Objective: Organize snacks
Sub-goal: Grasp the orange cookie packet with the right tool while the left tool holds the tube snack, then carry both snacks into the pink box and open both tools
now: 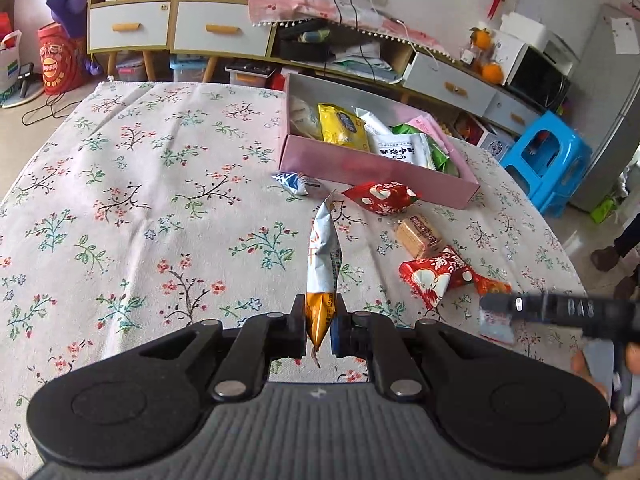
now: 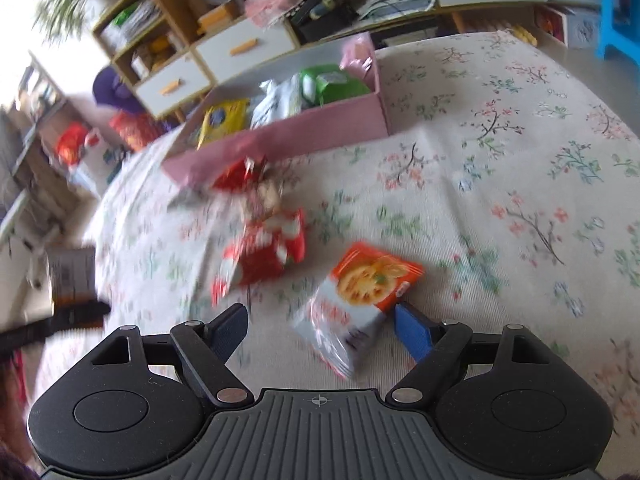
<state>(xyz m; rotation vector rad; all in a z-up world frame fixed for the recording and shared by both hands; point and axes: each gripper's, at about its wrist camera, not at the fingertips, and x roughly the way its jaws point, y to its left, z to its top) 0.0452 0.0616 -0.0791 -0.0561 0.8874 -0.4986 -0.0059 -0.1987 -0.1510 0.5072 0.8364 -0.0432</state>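
Left wrist view: left gripper [image 1: 320,326] jaws pinch a white-and-orange snack packet [image 1: 323,260], bound for the pink box [image 1: 360,166] at upper right; right gripper [image 2: 320,330] jaws, wide, straddle an orange cracker packet [image 2: 360,300].

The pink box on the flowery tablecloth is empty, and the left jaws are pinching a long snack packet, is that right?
Not quite. The pink box already holds several snack packets, as the left wrist view shows. The rest is right: the left gripper is shut on the long snack packet.
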